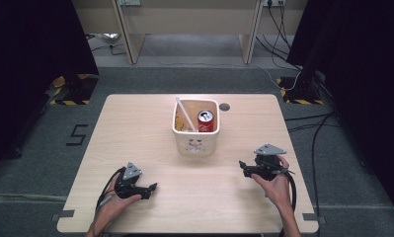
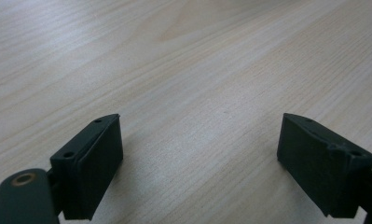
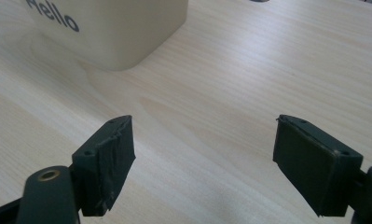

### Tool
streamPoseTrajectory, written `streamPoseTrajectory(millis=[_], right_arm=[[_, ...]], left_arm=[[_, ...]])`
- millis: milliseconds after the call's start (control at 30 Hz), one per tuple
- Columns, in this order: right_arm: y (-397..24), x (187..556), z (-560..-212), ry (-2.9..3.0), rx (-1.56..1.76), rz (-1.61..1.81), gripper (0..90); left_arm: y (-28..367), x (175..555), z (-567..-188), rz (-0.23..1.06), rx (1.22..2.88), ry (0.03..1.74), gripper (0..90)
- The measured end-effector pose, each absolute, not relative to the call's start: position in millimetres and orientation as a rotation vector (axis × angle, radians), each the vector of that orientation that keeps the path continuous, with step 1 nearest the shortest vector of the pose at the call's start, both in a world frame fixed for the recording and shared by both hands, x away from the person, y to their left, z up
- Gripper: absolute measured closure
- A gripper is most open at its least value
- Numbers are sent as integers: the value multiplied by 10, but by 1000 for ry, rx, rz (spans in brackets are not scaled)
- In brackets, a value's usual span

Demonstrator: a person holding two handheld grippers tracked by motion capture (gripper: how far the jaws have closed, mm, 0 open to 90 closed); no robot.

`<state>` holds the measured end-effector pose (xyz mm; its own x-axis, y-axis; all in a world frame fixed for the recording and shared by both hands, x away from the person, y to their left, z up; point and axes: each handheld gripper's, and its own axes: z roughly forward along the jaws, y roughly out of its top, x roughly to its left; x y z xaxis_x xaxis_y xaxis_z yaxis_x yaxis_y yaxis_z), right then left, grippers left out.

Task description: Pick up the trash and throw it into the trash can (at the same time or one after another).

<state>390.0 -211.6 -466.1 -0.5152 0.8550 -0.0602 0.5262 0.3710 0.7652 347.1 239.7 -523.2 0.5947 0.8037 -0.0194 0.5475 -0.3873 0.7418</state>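
Cream plastic, the bin (image 1: 195, 132) is sitting near the desk's (image 1: 135, 128) far edge at its middle, holding a red can (image 1: 206, 121) and a white straw (image 1: 185, 114). We are resting the left hand-held gripper (image 1: 153, 187) and right hand-held gripper (image 1: 242, 165) near the front edge, jaws spread and empty. Next, we judge, comes reaching into the bin.
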Motion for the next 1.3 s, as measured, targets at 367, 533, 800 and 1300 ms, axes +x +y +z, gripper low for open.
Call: streamPoseTrajectory(millis=[367,533,800,1300], right_arm=[[-2089,3860,-4788,2215,1206,954,207],[-2050,3849,-4817,2227,1197,950,207],[-1964,3831,-4895,2255,1186,938,207],[-1941,3743,-5011,2290,1189,903,202]], left_arm=[[2397,3471,-5233,450,2091,1066,134],[2396,3471,-5233,450,2092,1066,134],[2397,3471,-5233,449,2094,1062,134],[2395,3470,-5233,449,2091,1064,134]])
